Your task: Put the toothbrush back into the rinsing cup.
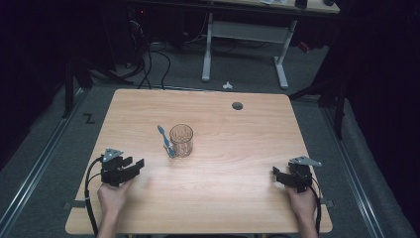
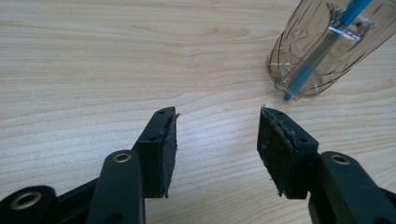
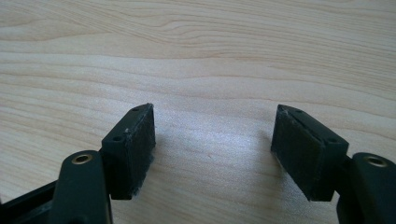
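A clear glass tumbler (image 1: 181, 140) stands mid-counter (image 1: 237, 163), with a blue toothbrush (image 1: 166, 141) leaning in it. The left hand-held gripper (image 1: 137, 164), jaws apart and empty, sits near-left of the tumbler with bare wood between. The right hand-held gripper (image 1: 277, 174), also spread and empty, rests well apart at near right.

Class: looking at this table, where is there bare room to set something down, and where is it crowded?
Free: the wood between the right gripper and the glass, and the table's far right around the round hole. Crowded: the glass, its blue toothbrush, and the left gripper nearby.

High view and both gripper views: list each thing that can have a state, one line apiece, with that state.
Clear ribbed glass cup: upright on the wooden table.
Blue toothbrush: standing tilted in the cup, head up.
Left gripper: open, nothing between its jaws.
Right gripper: open, nothing between its jaws.
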The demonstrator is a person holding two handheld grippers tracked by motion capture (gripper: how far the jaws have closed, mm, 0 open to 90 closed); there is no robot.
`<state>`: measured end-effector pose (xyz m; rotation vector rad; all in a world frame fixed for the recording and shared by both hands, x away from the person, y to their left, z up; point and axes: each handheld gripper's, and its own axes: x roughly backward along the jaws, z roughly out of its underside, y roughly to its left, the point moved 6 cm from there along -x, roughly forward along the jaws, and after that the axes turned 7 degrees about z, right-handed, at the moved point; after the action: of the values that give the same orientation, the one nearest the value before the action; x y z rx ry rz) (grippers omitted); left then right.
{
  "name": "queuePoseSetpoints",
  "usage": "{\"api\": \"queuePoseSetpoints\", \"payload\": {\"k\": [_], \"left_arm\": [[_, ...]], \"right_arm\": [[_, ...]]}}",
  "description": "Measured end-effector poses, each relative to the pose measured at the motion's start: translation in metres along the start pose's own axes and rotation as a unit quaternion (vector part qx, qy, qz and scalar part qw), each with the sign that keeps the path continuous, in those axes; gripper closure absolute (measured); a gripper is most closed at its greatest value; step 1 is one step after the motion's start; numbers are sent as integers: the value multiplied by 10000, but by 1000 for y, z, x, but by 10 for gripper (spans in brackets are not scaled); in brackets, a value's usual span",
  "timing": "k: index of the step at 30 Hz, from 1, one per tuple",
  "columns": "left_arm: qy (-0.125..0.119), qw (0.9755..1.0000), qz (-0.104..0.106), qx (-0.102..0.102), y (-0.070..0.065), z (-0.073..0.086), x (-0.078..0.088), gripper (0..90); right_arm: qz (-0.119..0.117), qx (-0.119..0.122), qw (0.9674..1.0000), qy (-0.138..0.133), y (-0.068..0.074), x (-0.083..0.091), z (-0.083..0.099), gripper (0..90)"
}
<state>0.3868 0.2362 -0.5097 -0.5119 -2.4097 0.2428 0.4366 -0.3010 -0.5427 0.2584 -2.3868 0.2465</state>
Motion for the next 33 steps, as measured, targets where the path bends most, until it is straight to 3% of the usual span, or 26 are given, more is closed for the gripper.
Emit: {"api": "queuePoseSetpoints", "payload": {"k": [13,33], "left_arm": [[233,9995,-205,-67,2,9,-12,450],[238,9975,-640,-165,9,13,-25,446]], "right_arm": [[1,-6,10000,5,0,0,0,306],[5,-11,10000,1,0,0,0,306]]}}
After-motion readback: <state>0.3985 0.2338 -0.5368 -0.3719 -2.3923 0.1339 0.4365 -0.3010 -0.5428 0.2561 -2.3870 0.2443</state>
